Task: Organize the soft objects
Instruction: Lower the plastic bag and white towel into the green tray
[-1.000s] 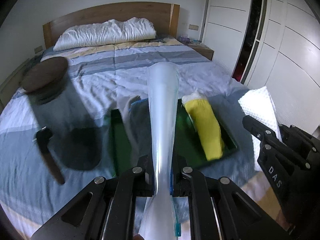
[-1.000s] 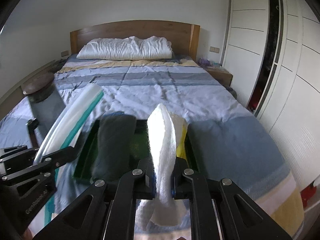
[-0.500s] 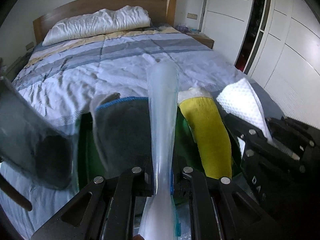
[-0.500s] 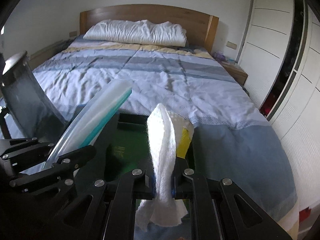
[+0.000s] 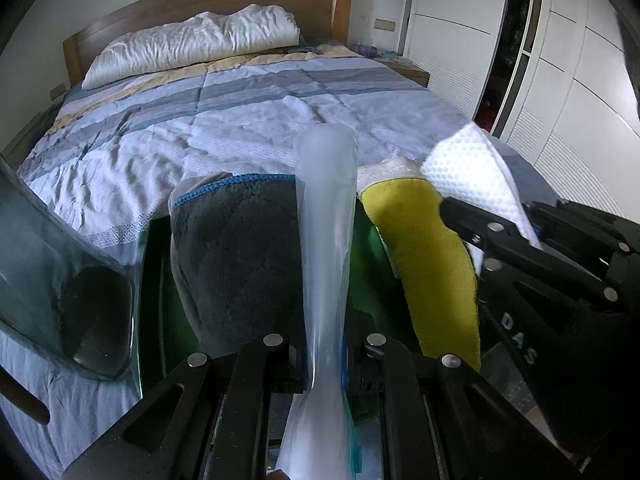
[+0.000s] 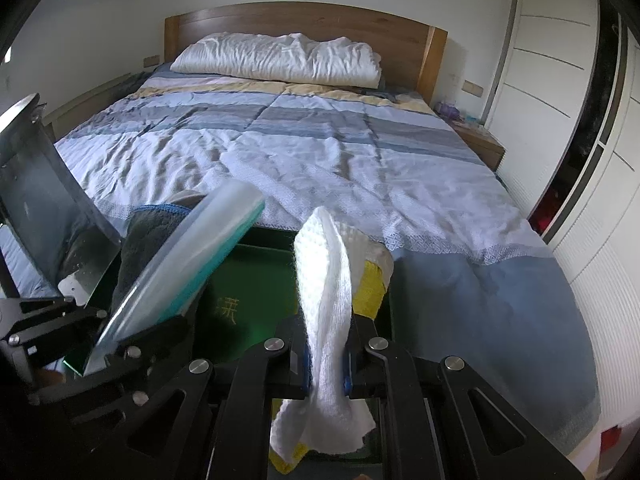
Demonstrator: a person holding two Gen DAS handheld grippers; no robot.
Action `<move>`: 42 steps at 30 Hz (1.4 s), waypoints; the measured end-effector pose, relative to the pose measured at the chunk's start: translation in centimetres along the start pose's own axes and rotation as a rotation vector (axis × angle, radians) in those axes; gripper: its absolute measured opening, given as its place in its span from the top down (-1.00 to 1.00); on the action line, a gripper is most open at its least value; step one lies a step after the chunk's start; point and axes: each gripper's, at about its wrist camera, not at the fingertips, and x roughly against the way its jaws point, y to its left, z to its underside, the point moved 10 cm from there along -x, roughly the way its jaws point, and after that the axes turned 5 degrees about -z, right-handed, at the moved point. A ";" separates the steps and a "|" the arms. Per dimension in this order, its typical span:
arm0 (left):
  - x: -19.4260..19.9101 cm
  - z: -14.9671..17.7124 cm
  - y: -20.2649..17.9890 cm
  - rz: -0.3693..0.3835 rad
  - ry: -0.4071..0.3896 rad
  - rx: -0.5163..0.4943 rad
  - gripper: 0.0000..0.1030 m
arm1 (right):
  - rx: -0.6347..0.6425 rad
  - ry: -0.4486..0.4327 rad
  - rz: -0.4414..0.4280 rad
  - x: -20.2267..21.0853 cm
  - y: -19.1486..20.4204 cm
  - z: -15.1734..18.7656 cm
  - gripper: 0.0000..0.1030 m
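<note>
Translucent bag (image 5: 326, 216), one, pinched in the left gripper (image 5: 325, 364), long axis running away from it toward the headboard (image 6: 304, 24). White cloth (image 6: 326, 280), one, pinched in the right gripper (image 6: 328, 364), standing upright. Both over the green tray (image 6: 248, 280) holding one grey towel (image 5: 240, 256) and one yellow towel (image 5: 432, 256), lengthwise.

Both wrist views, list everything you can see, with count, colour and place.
bed: one, blue-striped cover, fills the room
pillow: one, white, by the headboard
tray: one, green, near end of the bed
grey cloth: one, left in the tray
yellow cloth: one, right in the tray
jar: one, smoky glass, left of the tray
wardrobe: white, right wall
bag: one, clear, in the left gripper
white cloth: one, in the right gripper
</note>
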 end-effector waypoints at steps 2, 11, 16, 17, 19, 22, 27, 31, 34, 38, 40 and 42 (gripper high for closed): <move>0.0 0.0 -0.1 0.002 0.000 0.007 0.85 | 0.003 0.002 -0.002 -0.2 0.1 -0.2 0.81; -0.5 -0.3 -0.3 0.021 0.001 0.015 0.85 | 0.003 0.008 0.010 -0.6 -0.4 -0.4 0.81; -1.0 -0.3 -0.9 0.035 0.014 0.021 0.85 | 0.012 0.013 0.020 -0.6 -0.7 -0.3 0.81; -1.2 -0.2 -1.1 0.038 0.018 0.019 0.85 | 0.013 0.013 0.021 -0.6 -0.7 -0.2 0.81; -1.3 -0.2 -1.1 0.038 0.019 0.018 0.84 | 0.013 0.015 0.020 -0.7 -0.8 -0.2 0.81; -1.4 -0.1 -1.2 0.043 0.023 0.025 0.79 | 0.013 0.015 0.018 -0.8 -0.7 -0.2 0.81; -1.5 -0.2 -1.2 0.041 0.021 0.023 0.79 | 0.014 0.016 0.014 -0.9 -0.8 -0.1 0.81; -1.8 -0.3 -1.2 0.033 0.016 0.018 0.79 | 0.011 0.018 0.012 -1.0 -1.0 -0.1 0.81; -1.9 -0.3 -1.1 0.020 0.014 0.016 0.79 | 0.010 0.023 0.013 -1.3 -1.0 0.0 0.81; -2.3 -0.2 -0.4 0.002 0.022 0.030 0.79 | 0.005 0.029 0.017 -1.8 -1.1 0.1 0.81; -2.3 -0.3 -0.3 0.000 0.024 0.034 0.78 | 0.004 0.033 0.017 -2.1 -1.1 0.1 0.81; -2.4 -0.2 -0.2 -0.004 0.025 0.035 0.77 | 0.003 0.032 0.015 -2.2 -1.0 0.1 0.81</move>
